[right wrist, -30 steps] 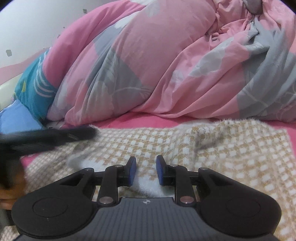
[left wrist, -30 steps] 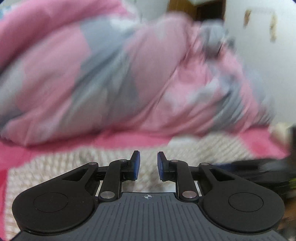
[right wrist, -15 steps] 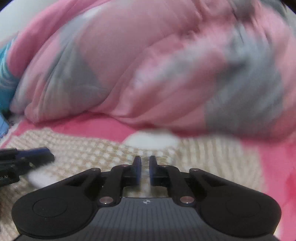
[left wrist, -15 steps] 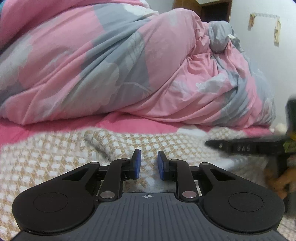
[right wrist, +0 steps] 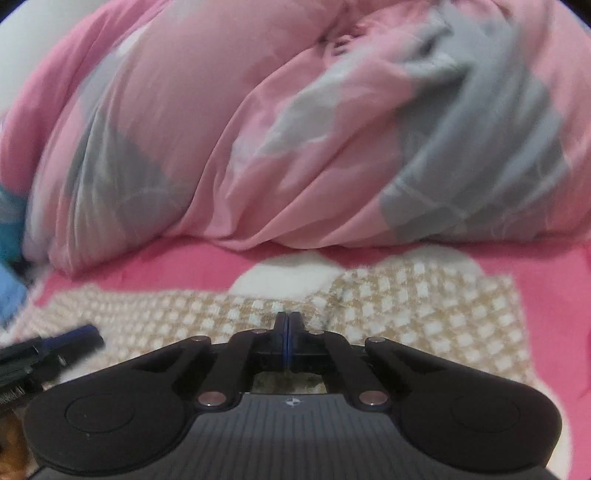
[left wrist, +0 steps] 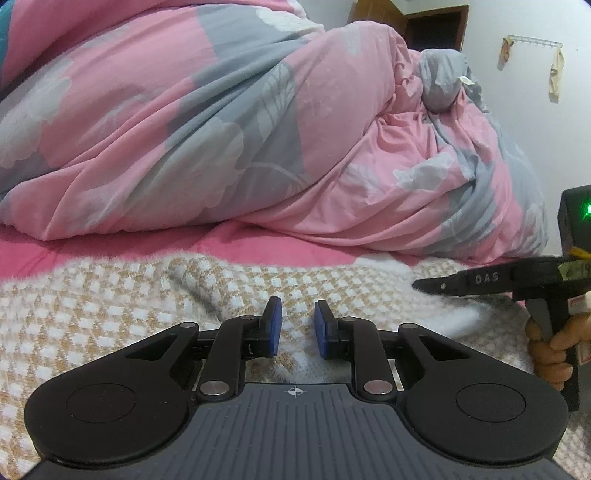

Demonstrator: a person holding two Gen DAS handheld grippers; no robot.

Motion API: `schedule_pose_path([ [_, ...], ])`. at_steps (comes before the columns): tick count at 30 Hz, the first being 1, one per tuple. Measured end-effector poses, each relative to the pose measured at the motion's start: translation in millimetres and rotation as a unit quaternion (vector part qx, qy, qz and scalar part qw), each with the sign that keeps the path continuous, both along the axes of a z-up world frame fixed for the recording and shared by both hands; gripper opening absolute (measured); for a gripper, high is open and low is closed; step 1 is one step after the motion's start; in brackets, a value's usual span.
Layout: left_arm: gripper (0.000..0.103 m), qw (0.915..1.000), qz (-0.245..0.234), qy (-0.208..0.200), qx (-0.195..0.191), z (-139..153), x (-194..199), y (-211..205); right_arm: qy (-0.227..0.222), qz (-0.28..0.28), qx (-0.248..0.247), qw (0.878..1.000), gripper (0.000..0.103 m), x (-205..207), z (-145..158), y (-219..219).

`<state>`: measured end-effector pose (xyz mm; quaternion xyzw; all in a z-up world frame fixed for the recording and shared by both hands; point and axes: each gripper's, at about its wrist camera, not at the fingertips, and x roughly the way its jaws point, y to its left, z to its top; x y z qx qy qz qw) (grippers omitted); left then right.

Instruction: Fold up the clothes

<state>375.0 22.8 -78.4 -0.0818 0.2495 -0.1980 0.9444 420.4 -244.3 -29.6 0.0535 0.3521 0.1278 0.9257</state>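
A fuzzy tan-and-white checked garment (left wrist: 110, 295) lies spread on the pink bed, also in the right wrist view (right wrist: 424, 306). My left gripper (left wrist: 297, 325) is open, low over the garment with nothing between its blue pads. My right gripper (right wrist: 288, 334) has its pads pressed together just above the garment; no cloth shows between them. The right gripper shows at the right edge of the left wrist view (left wrist: 480, 284), the left gripper's tip at the left of the right wrist view (right wrist: 70, 338).
A bulky pink-and-grey floral duvet (left wrist: 258, 129) is heaped behind the garment, also in the right wrist view (right wrist: 295, 129). Pink bedsheet (right wrist: 147, 269) lies under it. A white wall with a hook rack (left wrist: 532, 40) and a dark doorway (left wrist: 432, 29) are at the back.
My right gripper has closed from open to pads together and shifted right over the garment. My left gripper stayed open and settled over the cloth after a blurred sweep.
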Motion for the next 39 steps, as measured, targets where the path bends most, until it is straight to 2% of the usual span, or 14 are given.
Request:
schedule_pose_path([
  [2,0.021,1.0000,0.002,-0.001,-0.001,-0.2,-0.9,0.6,-0.005,-0.003,-0.023,1.000,0.000,-7.0,11.3,7.9],
  [4,0.021,1.0000,0.002,-0.001,-0.005,-0.8,-1.1,1.6,-0.018,0.003,-0.003,1.000,0.000,-20.8,30.1,11.7],
  [7,0.021,1.0000,0.002,0.001,-0.008,-1.3,-1.2,1.9,-0.034,0.051,0.027,0.998,0.000,-37.4,42.6,26.0],
  [9,0.021,0.9999,0.002,0.002,-0.010,-1.2,-1.1,2.2,-0.027,0.064,0.013,0.997,0.001,-35.5,29.5,37.5],
  [14,0.019,0.9993,0.013,0.028,-0.021,-0.4,8.6,8.7,-0.033,0.032,0.026,0.999,0.000,-21.2,-9.2,38.1],
  [17,0.019,0.9985,0.013,0.051,-0.018,1.4,16.7,10.9,-0.040,0.032,0.029,0.998,0.000,-25.9,-13.2,34.7],
  [23,0.018,0.9978,0.008,0.062,0.020,9.5,18.1,13.2,-0.035,0.040,0.067,0.996,0.000,-19.8,-10.3,27.0],
  [26,0.019,0.9947,-0.003,0.023,0.100,12.0,0.0,7.3,-0.028,0.050,0.091,0.994,0.000,-24.9,-5.5,16.2],
  [27,0.037,0.9891,0.002,0.004,0.147,11.5,-9.6,1.6,-0.031,0.053,0.093,0.994,0.000,-27.4,-3.4,15.1],
  [28,0.044,0.9809,0.011,-0.018,0.194,10.9,-20.0,-4.1,-0.033,0.055,0.095,0.993,0.000,-29.9,-1.2,14.0],
  [30,0.046,0.9617,0.020,-0.050,0.269,10.8,-38.2,-12.1,-0.039,0.060,0.098,0.993,0.000,-34.9,3.1,11.8],
  [31,0.046,0.9569,0.017,-0.054,0.285,12.2,-44.3,-13.2,-0.041,0.062,0.100,0.992,0.000,-37.5,5.3,10.7],
  [37,0.046,0.9608,0.008,-0.106,0.256,39.6,-55.1,-24.6,-0.057,0.076,0.109,0.989,0.009,-52.5,18.2,4.1],
  [39,0.046,0.9649,-0.004,-0.111,0.238,44.7,-48.8,-36.5,-0.054,0.098,0.088,0.990,0.010,-54.5,15.5,7.1],
])
